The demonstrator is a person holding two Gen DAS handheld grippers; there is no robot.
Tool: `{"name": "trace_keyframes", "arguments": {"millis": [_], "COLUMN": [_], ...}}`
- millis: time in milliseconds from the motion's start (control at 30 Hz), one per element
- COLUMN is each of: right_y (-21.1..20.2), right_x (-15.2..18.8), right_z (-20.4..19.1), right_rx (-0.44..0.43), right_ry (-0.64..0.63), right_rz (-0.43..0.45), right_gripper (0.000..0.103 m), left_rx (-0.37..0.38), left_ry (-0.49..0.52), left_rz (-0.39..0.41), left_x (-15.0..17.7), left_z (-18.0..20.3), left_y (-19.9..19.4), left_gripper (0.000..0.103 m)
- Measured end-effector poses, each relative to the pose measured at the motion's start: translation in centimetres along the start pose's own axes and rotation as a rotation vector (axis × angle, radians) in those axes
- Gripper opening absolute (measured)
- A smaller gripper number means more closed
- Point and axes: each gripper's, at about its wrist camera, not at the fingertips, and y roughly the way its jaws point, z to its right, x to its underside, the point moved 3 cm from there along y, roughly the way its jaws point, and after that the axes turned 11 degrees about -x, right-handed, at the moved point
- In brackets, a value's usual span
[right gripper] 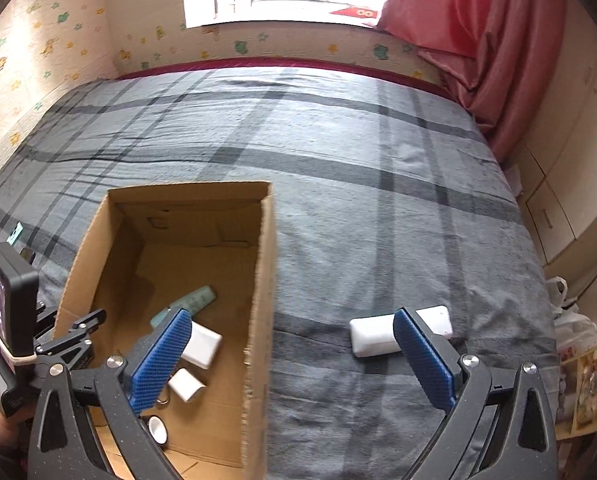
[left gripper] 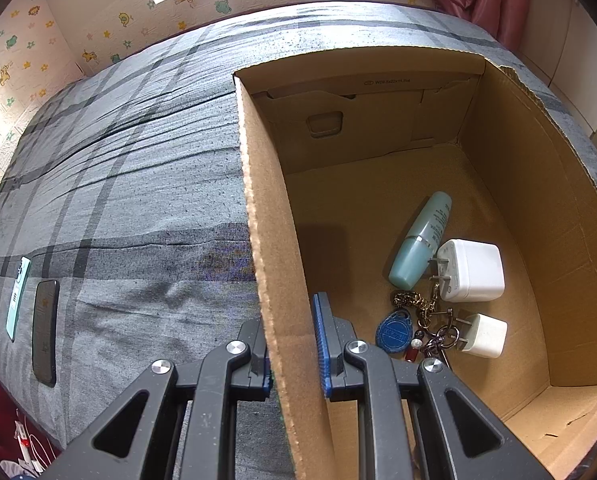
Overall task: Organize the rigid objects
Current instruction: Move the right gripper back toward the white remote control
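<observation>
An open cardboard box (left gripper: 266,240) (right gripper: 264,280) sits on the grey plaid bed. Inside lie a teal bottle (left gripper: 418,240) (right gripper: 194,300), two white chargers (left gripper: 472,270) (left gripper: 484,336) (right gripper: 200,346) and a keyring with a blue tag (left gripper: 394,332). My left gripper (left gripper: 292,344) straddles the box's left wall, one finger outside and one inside, with a gap still showing beside the wall. It also shows in the right wrist view (right gripper: 82,332). My right gripper (right gripper: 290,356) is wide open and empty. A white power bank (right gripper: 398,330) lies on the bed just beyond its right finger.
Two phones, one teal (left gripper: 16,296) and one black (left gripper: 44,332), lie on the bed left of the box. A small white cup-like item (right gripper: 157,428) lies in the box's near corner. A pink curtain (right gripper: 478,40) hangs at the right, cupboards beside it.
</observation>
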Motion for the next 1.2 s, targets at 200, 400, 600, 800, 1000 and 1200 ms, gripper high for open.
{"name": "trace_keyframes", "arguments": {"millis": [200,400,600,800,1000,1200], "right_y": [-0.7,1.0,3.3,5.6,8.0,10.5], "right_x": [1.1,3.0,4.3,4.8,4.8,4.3], "right_z": [3.8,6.9,8.8,11.1,13.2,15.1], "right_rx": [0.059,0.097,0.129,0.122,0.121,0.125], "right_ry": [0.093,0.162,0.21,0.329,0.461,0.593], "right_rz": [0.026,-0.011,-0.06,-0.114,-0.167,-0.212], "right_gripper": [0.103,0.103,0.103,0.103,0.103,0.103], "left_rx": [-0.005,-0.01,-0.01,-0.01,-0.01,-0.016], "left_ry": [0.003,0.006,0.007,0.007,0.009,0.011], "left_rz": [0.0,0.003,0.002,0.001,0.001,0.002], "left_x": [0.0,0.0,0.0,0.0,0.0,0.0], "left_z": [0.0,0.3,0.3,0.4,0.4,0.5], "left_y": [0.1,-0.1,-0.1,-0.1,0.0,0.0], "left_gripper": [0.018,0.018,0.018,0.018,0.018,0.018]}}
